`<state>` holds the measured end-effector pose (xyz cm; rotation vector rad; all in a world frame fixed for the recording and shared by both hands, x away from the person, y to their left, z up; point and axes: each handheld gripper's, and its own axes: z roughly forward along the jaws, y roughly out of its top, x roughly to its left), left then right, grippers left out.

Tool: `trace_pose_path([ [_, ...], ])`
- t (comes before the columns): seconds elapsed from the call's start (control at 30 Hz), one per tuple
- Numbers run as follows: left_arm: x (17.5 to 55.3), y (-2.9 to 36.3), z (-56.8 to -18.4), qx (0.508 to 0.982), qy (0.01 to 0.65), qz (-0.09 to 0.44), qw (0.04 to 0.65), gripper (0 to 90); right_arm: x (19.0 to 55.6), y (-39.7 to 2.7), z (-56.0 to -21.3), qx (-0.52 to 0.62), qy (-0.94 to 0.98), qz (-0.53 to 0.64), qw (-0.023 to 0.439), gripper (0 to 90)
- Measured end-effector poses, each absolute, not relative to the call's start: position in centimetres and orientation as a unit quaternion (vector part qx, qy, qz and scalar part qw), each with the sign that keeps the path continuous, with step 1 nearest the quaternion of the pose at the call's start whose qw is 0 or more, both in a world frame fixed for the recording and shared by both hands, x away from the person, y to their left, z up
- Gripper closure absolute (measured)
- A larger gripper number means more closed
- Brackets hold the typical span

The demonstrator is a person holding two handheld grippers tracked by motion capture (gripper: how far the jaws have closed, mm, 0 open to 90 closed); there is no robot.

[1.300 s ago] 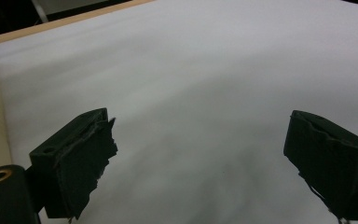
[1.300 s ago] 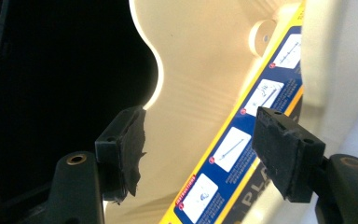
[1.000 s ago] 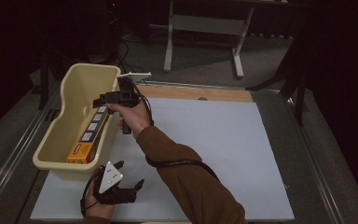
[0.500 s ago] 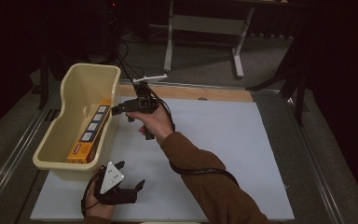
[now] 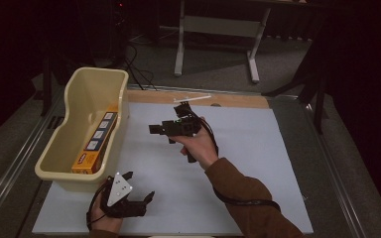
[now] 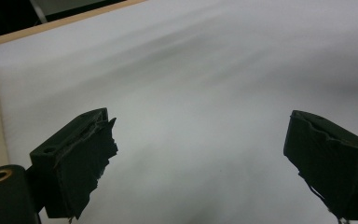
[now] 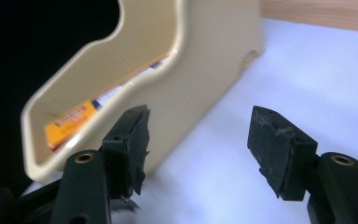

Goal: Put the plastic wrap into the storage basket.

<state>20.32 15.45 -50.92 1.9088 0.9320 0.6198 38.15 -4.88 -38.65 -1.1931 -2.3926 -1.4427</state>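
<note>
Your right gripper (image 5: 158, 129) has drawn back from the cream plastic tub (image 5: 63, 148) and now hangs over the white-covered worktop (image 5: 258, 163), jaws spread and holding nothing. A second ago it was at the tub's rim, so you have probably just dropped something in and a placing step looks finished. The long orange and white carton (image 5: 96, 141) lies inside the tub along its right wall, as before. Your left gripper (image 5: 144, 199) hasn't moved: it rests low at the worktop's near edge, jaws wide apart and empty.
</note>
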Motion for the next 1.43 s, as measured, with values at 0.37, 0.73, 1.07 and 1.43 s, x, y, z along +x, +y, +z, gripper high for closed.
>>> trace_pose_path([
  [0.37,20.2,15.5,-51.0,0.772,0.377,0.252,0.447,7.8,35.1,-10.6,-40.9,-0.348,-0.813,-0.466,-0.040,38.9],
  [0.73,20.2,15.4,-51.0,0.772,0.375,0.252,0.446,7.8,32.3,-16.5,-43.0,-0.330,-0.813,-0.469,-0.097,38.6],
  [1.07,20.2,15.5,-51.0,0.770,0.377,0.249,0.451,7.8,30.1,-21.6,-46.5,-0.287,-0.825,-0.462,-0.152,27.3],
  [1.43,20.3,15.3,-51.0,0.774,0.373,0.246,0.449,7.8,28.7,-28.5,-49.1,-0.325,-0.812,-0.453,-0.174,17.7],
])
